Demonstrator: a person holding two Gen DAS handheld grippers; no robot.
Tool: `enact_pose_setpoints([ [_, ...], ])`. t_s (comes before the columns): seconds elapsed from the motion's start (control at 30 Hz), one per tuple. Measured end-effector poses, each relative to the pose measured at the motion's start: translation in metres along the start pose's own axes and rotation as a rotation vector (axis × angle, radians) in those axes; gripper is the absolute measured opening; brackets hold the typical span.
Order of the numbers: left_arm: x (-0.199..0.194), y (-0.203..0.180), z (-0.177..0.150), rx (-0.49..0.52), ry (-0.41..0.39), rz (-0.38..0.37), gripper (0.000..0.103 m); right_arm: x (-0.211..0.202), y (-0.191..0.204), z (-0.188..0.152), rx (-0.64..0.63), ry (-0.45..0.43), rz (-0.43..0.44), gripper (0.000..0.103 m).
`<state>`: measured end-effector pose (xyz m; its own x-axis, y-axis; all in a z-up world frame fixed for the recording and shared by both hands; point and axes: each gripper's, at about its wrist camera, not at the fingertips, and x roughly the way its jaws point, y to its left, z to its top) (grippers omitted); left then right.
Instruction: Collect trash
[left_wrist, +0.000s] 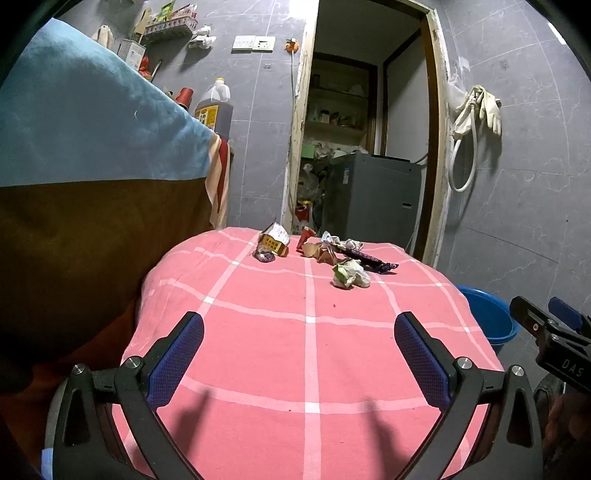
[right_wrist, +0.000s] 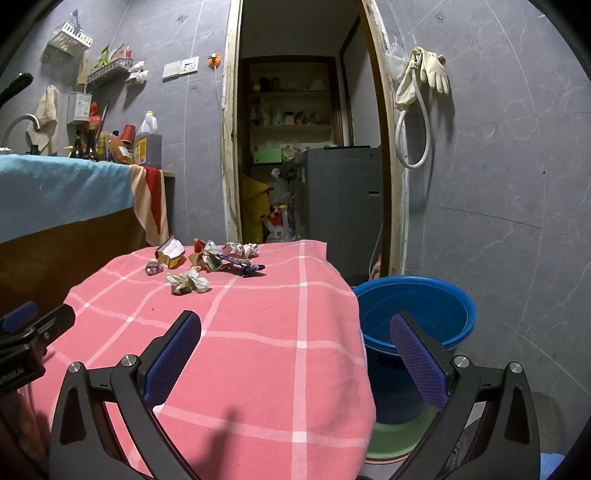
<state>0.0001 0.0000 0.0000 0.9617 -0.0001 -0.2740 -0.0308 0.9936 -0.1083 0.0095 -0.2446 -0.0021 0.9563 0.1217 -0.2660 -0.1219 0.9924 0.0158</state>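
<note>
- The left claw (left_wrist: 299, 354) hangs over the near part of the counter (left_wrist: 258, 369), which is covered by a pink checked cloth; its jaws stand wide apart with nothing between them.
- The right claw (right_wrist: 295, 354) is likewise spread wide and empty, its left finger over the cloth's right edge and its right finger over the blue bucket (right_wrist: 443, 306).
- The trash sits in a loose cluster at the far end of the counter, toward 12 o'clock from the left claw and toward 11 o'clock from the right claw, well apart from both.
- In the left wrist view, a crumpled white paper wad (left_wrist: 350, 274) lies nearest the claws.
- Behind the wad, a dark purple wrapper (left_wrist: 369, 260) stretches toward 3 o'clock, beside a heap of reddish-brown scraps (left_wrist: 317, 251).
- At 9 o'clock of the heap lies a torn yellow carton (left_wrist: 274, 242), with a small purplish lump (left_wrist: 264, 255) touching its near side.
- The blue bucket stands on the floor just beside the counter, at 3 o'clock of it, and rests on a green base (right_wrist: 406, 439).
- In the left wrist view the right claw shows at the 3 o'clock edge of the frame, above the bucket's side.
- Beyond the counter, an open doorway shows a grey appliance (left_wrist: 373, 195) and cluttered shelves.
</note>
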Motion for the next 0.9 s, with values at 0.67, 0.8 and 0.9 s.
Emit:
enact_pose_setpoints([
  [0.67, 0.0005, 0.0036, -0.0023, -0.005, 0.006, -0.002, 0.101, 0.0003, 0.0006, -0.0004, 0.001, 0.0, 0.0, 0.103],
  [0.8, 0.0007, 0.0043, -0.0018, -0.007, 0.009, -0.003, 0.101, 0.0005, 0.0004, -0.0004, 0.0, 0.0, 0.0, 0.103],
  [0.9, 0.0006, 0.0044, -0.0015, -0.008, 0.01, -0.003, 0.101, 0.0007, 0.0001, -0.0005, 0.0, 0.0, 0.0, 0.103],
])
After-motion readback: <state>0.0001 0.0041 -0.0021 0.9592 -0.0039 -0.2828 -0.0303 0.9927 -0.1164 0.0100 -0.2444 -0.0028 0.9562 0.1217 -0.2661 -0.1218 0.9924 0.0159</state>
